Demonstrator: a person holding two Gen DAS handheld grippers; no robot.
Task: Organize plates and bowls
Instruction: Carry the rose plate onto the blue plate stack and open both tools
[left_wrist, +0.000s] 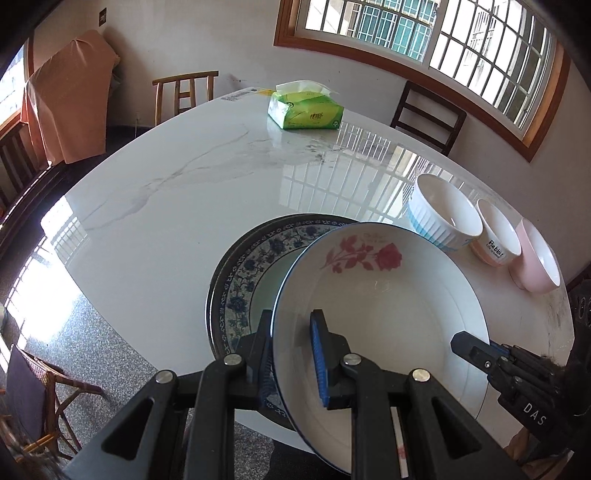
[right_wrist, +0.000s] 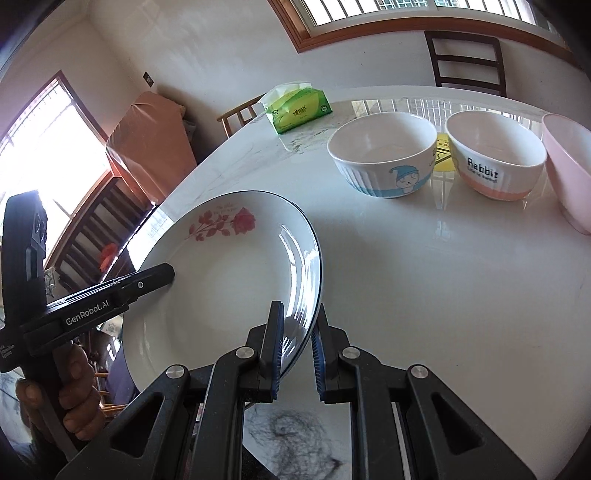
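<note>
The rose plate (left_wrist: 380, 295) is held in the air by both grippers, tilted, above the edge of the marble table (left_wrist: 177, 192). In the left wrist view its rim at about 8 o'clock sits between the jaws of the left gripper (left_wrist: 291, 347), which are narrow and pressed on it. The right gripper (right_wrist: 298, 347) clamps the rim at about 4 o'clock of the plate, its jaws nearly together. Both grippers point downward and forward. A hand (right_wrist: 70, 391) wraps the handle of the left gripper at 8 o'clock in the right wrist view. Partly under the rose plate lies a blue-patterned plate (left_wrist: 243, 280) on the table. At 2 o'clock stand the ribbed blue-and-white bowl (left_wrist: 443, 214), the Rabbit bowl (left_wrist: 496, 236) and the pink bowl (left_wrist: 539, 258) in a row. At 12 o'clock is a green tissue pack (left_wrist: 304, 107).
</note>
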